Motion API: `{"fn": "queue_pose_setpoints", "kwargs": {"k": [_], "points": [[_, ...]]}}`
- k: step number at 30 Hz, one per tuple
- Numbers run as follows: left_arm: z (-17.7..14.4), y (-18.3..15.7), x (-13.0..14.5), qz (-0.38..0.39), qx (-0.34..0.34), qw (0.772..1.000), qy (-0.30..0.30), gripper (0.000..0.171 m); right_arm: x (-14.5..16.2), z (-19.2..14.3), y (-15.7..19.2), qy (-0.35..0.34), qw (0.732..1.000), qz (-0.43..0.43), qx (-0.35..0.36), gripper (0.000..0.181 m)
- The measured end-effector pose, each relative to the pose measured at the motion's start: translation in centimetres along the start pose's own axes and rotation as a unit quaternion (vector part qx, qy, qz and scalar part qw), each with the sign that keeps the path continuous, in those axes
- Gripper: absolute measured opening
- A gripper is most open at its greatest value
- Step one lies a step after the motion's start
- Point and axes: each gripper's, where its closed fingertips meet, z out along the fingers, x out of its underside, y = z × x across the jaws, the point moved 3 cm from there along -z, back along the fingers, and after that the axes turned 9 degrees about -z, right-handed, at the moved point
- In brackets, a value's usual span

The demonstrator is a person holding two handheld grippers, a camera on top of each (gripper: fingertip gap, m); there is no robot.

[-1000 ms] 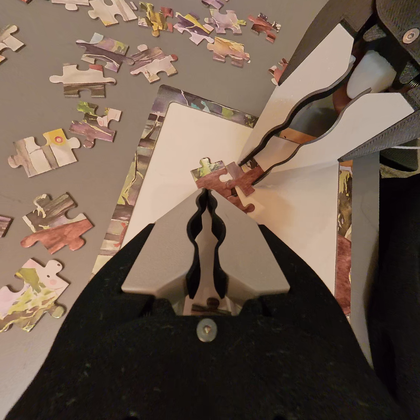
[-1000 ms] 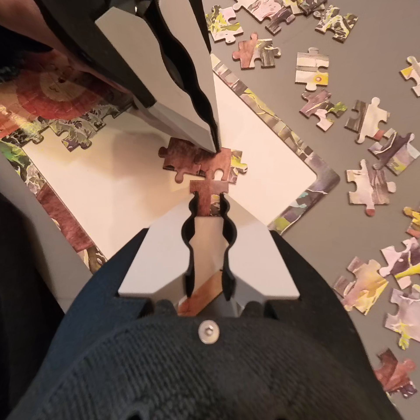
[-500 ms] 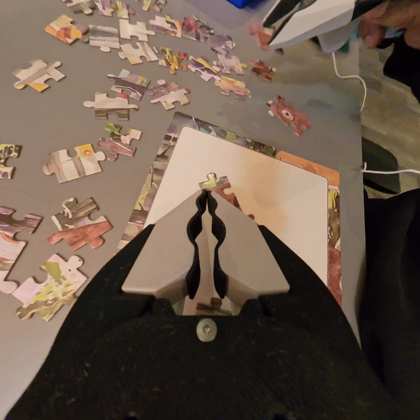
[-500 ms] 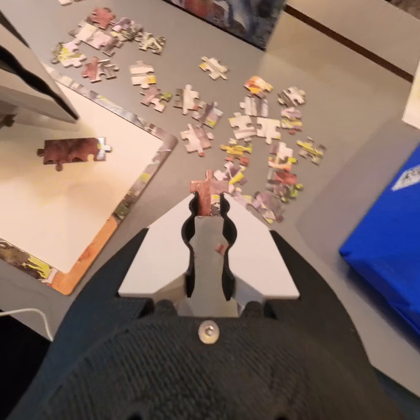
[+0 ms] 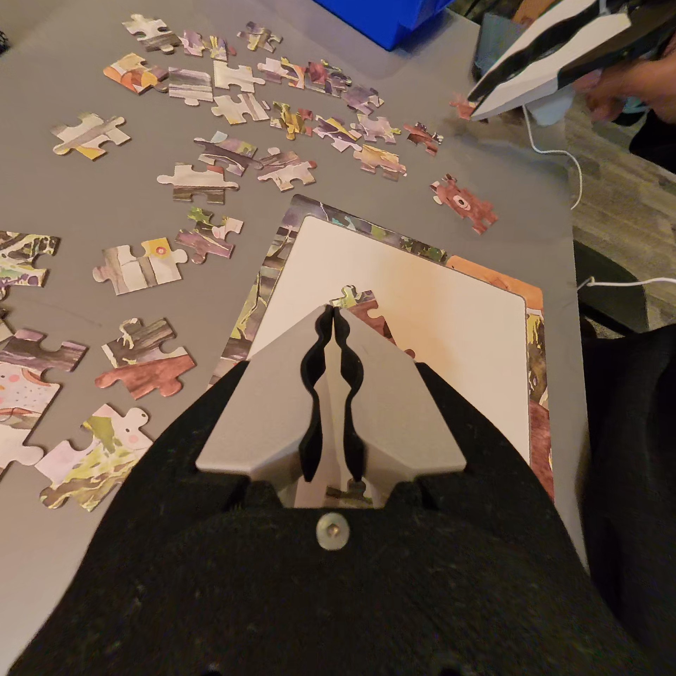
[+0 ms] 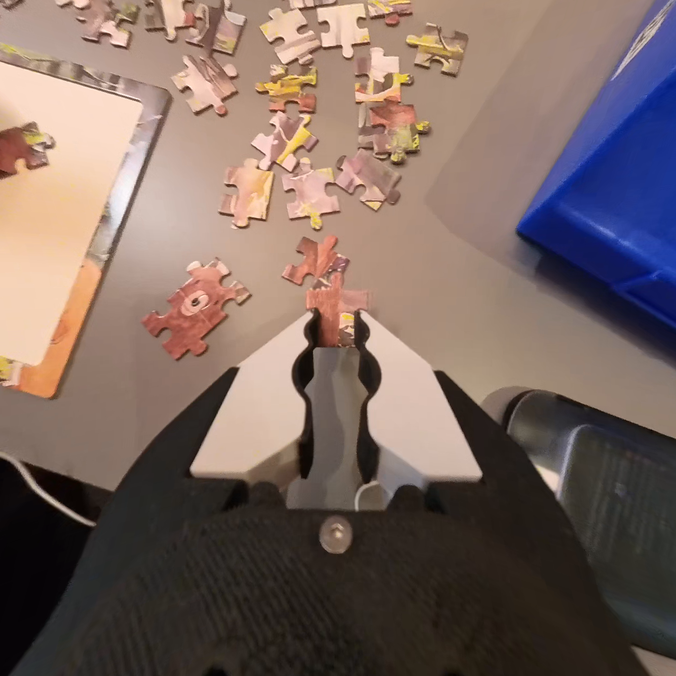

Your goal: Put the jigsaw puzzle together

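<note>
Grey tabletop (image 5: 109, 205) carries a wide scatter of loose puzzle pieces (image 5: 234, 153) painted in purple, yellow, white and brown. Near its edge lies the puzzle tray (image 5: 431, 292), a pale blank board inside a painted border, almost bare. On that board rests a small joined cluster of brown pieces (image 5: 365, 311) with a green-yellow knob at one end.

The left gripper (image 5: 333, 309) sits over the tray, its tips right at the cluster and partly covering it. Its jaws are closed, tips meeting, with nothing visibly between them.

The right gripper (image 6: 336, 314) is well away from the tray, over the loose pieces near a blue box (image 6: 603, 175). Its jaws are clamped on a brown cross-shaped piece (image 6: 334, 303), which sticks out past the tips. Just beyond it on the table lies another brown piece (image 6: 314, 261), and to the left a brown piece with an eye (image 6: 194, 307). A white cable (image 5: 570, 164) runs off the table edge.
</note>
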Motion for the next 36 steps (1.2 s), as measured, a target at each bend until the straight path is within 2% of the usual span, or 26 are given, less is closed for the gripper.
{"fn": "queue_pose_setpoints", "kwargs": {"k": [5,8,11,14,18,27,36], "points": [[0.3,-0.2,0.2,0.002,0.004,1.0,0.006,0.0,0.3,-0.7,1.0,0.01,1.0,-0.023,0.001,0.017],[0.3,-0.3,0.3,0.009,0.003,1.0,0.007,0.0,-0.1,-0.8,3.0,-0.005,0.998,-0.043,-0.054,0.016],[0.3,-0.4,0.3,0.015,0.001,1.0,0.006,0.0,-0.1,-0.7,5.2,-0.001,0.988,-0.12,-0.098,0.017],[0.3,-0.5,0.2,0.018,0.002,1.0,0.005,0.0,0.2,-0.3,6.8,0.006,0.967,-0.218,-0.135,0.017],[0.4,-0.7,0.2,0.022,0.001,1.0,0.004,0.0,0.0,0.0,7.1,0.004,0.939,-0.298,-0.171,0.017],[0.4,-0.5,0.0,0.028,-0.008,1.0,-0.002,0.0,0.1,1.4,5.3,0.032,0.92,-0.334,-0.204,0.017],[0.7,-0.3,0.0,0.021,-0.002,1.0,0.002,0.0,0.1,1.9,5.1,0.032,0.919,-0.327,-0.217,0.017]]}}
